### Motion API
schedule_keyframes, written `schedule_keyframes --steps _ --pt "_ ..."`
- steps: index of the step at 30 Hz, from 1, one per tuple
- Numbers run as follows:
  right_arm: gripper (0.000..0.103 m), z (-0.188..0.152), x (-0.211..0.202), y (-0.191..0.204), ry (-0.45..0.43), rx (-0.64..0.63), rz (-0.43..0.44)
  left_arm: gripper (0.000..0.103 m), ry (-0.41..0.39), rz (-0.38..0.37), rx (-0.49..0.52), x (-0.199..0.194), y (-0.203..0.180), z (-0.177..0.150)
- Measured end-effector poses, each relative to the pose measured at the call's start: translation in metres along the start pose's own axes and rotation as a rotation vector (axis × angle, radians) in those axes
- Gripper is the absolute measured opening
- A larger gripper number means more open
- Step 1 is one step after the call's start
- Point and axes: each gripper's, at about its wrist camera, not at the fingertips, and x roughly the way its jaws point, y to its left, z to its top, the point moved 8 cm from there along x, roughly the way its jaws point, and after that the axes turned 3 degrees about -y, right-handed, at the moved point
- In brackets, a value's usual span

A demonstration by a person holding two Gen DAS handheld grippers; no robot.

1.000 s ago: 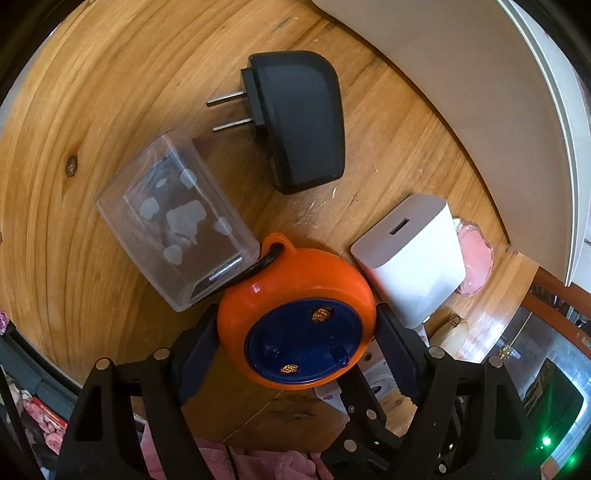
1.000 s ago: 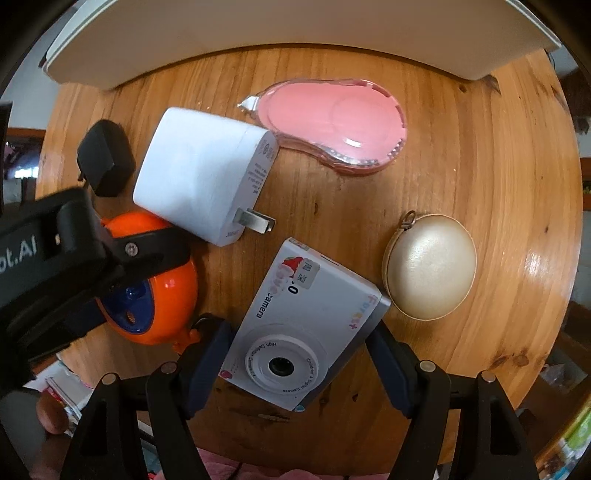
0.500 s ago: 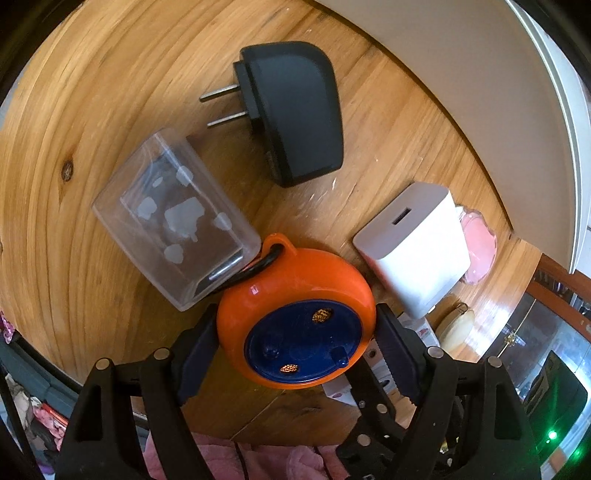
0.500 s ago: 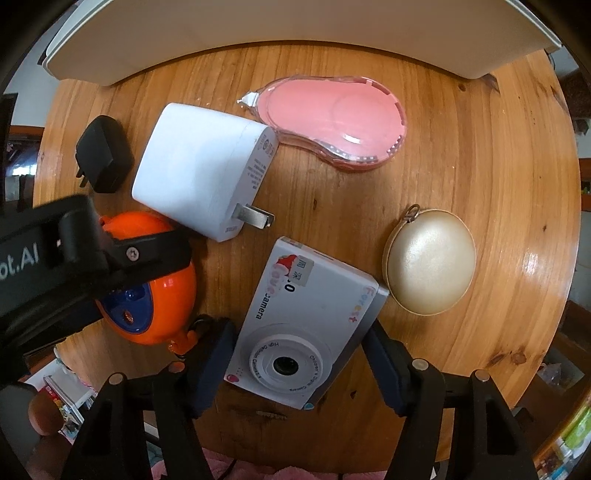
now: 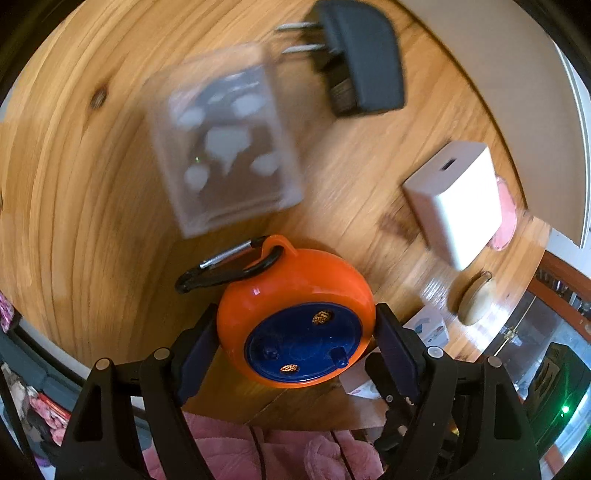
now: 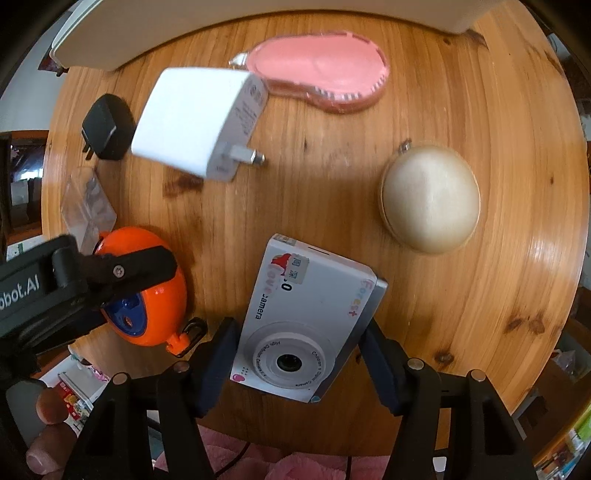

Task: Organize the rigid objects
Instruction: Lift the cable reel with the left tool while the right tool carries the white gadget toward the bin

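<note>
My left gripper (image 5: 295,338) is shut on an orange and blue round gadget (image 5: 295,317) with a black carabiner (image 5: 225,267), held above the round wooden table (image 5: 74,184). The gadget also shows in the right wrist view (image 6: 147,288). My right gripper (image 6: 299,354) is shut on a white toy camera (image 6: 306,317), lifted off the table. On the table lie a clear plastic box (image 5: 225,147), a black plug adapter (image 5: 362,62), a white charger (image 6: 199,122), a pink oval case (image 6: 325,74) and a beige round pouch (image 6: 430,197).
A white board or tray (image 6: 258,22) lies along the far edge of the table. Pink fabric (image 5: 280,454) lies below the near edge. Shelves and clutter (image 5: 554,376) sit to the right of the table.
Both grippers have risen and pulled back with their objects. The orange gadget has come away from the clear box, and the carabiner now hangs free. The camera is higher off the table.
</note>
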Motion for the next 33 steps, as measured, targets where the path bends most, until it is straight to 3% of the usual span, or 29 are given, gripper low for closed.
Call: schedule_keyframes --steps 8,19,23,33 --pt "0.066 -0.022 0.007 0.0 0.025 -0.044 0.014 0.083 -0.008 -0.034 -0.053 -0.003 0.025 -0.021" --pt "0.066 -0.033 -0.009 0.002 -0.041 -0.133 0.036 0.083 -0.091 -0.053 -0.094 -0.024 0.042 -0.036" --pt "0.065 -0.055 -0.01 0.009 -0.092 -0.161 0.053 0.083 -0.147 -0.062 -0.087 -0.033 0.037 -0.047" --pt "0.065 -0.064 -0.043 0.033 -0.258 -0.276 0.127 0.083 -0.307 -0.102 -0.03 -0.069 0.023 -0.065"
